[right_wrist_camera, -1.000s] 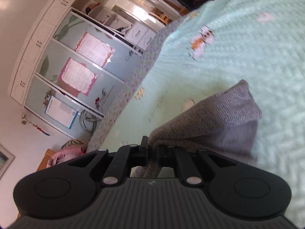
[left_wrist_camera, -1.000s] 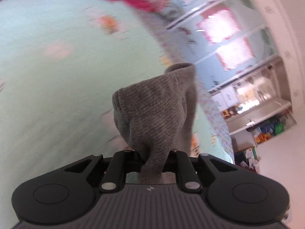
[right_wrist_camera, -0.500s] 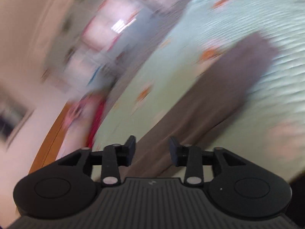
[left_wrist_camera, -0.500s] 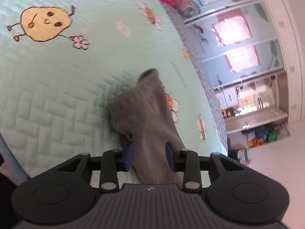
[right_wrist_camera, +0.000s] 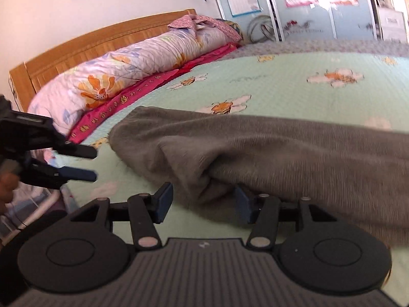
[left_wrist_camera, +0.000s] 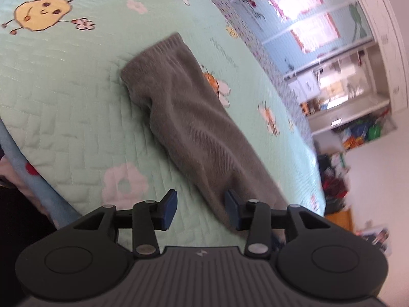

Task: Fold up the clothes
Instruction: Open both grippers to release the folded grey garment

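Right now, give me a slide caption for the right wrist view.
Right claw opening over a grey knit garment on the green quilt, left claw alongside.

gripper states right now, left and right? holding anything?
Left gripper: jaws opening, pads clear of the grey garment, holding nothing.
Right gripper: jaws opening, garment edge between them, not gripped.

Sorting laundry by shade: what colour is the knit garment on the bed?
Plain grey knit garment, no pattern; it shows best in the left wrist view.
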The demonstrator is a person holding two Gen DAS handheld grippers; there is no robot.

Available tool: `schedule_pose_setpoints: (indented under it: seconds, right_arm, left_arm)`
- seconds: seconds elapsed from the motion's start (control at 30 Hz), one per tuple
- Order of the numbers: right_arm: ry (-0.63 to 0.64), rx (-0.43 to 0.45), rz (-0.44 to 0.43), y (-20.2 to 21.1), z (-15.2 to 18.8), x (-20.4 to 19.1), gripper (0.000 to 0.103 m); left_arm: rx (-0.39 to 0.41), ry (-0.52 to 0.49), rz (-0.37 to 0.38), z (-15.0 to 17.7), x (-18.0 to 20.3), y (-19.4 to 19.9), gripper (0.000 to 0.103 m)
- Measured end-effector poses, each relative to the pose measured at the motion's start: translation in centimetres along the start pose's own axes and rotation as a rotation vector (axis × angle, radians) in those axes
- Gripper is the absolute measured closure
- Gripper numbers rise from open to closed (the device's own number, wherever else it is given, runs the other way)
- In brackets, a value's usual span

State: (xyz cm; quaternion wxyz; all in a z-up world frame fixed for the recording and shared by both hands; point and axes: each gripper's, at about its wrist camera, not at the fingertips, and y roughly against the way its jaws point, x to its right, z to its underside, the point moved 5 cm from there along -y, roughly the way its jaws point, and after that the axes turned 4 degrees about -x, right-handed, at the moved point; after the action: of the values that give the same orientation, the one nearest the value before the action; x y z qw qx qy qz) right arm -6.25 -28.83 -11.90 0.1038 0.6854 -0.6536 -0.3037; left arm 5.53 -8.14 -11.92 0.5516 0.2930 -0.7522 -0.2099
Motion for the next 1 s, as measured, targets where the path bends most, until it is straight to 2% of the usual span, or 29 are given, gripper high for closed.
schedule_pose_setpoints:
  seconds: [0.07, 0.17, 0.2, 0.3, 0.4, 0.5, 0.57, 0.63, 0.7, 0.73, 0.8, 0.9, 1.0]
  right_arm:
    - [0.005, 0.000, -0.003, -0.6, -0.2, 0.6, 0.045]
    - [0.015, -0.015, -0.047, -1.1, -0.1, 1.0, 0.028]
    - [0.020, -0.023, -0.062, -1.2, 0.0, 1.0, 0.027]
    - [0.066, -0.019, -0.079, -1.1, 0.7, -0.1, 0.026]
    - [0.139, 0.019, -0.019, -1.5, 0.6, -1.0, 0.026]
    - [0.186, 0.061, -0.001, -1.3, -0.4, -1.9, 0.026]
    - [0.247, 0.048, 0.005, -1.8, -0.8, -2.6, 0.026]
    - [0.280, 0.020, -0.003, -2.6, -1.0, -2.8, 0.033]
    - [0.256, -0.013, -0.010, -3.3, -1.3, -2.3, 0.051]
    - [0.239, -0.032, -0.010, -3.7, -1.5, -1.9, 0.056]
    - [0.207, -0.060, -0.021, -3.9, -1.8, -1.3, 0.081]
    - [0.166, -0.027, -0.117, -1.1, -2.7, -2.2, 0.091]
    - [0.123, 0.002, -0.206, 1.5, -3.4, -2.9, 0.094]
  left_arm:
    - [-0.014, -0.021, -0.016, 0.3, 0.3, -0.7, 0.049]
    - [-0.030, -0.025, -0.028, 0.3, 0.7, -1.9, 0.048]
    - [-0.034, -0.025, -0.032, 0.3, 0.7, -2.2, 0.048]
    - [-0.042, -0.022, -0.044, 0.0, 0.5, -2.8, 0.046]
    - [-0.050, -0.015, -0.056, 0.1, 0.4, -3.0, 0.046]
    - [-0.057, -0.004, -0.067, 0.4, 0.1, -2.9, 0.046]
    - [-0.059, 0.006, -0.074, 0.5, -0.1, -2.9, 0.046]
    - [-0.061, 0.017, -0.081, 0.6, -0.4, -2.9, 0.046]
    - [-0.062, 0.020, -0.085, 0.8, -0.4, -2.8, 0.046]
    - [-0.062, 0.020, -0.087, 0.9, -0.4, -2.8, 0.046]
    - [-0.062, 0.023, -0.088, 1.0, -0.4, -2.6, 0.046]
    - [-0.047, 0.026, -0.069, 0.8, -0.1, -1.9, 0.046]
    - [-0.026, 0.025, -0.045, 0.5, 0.2, -1.0, 0.046]
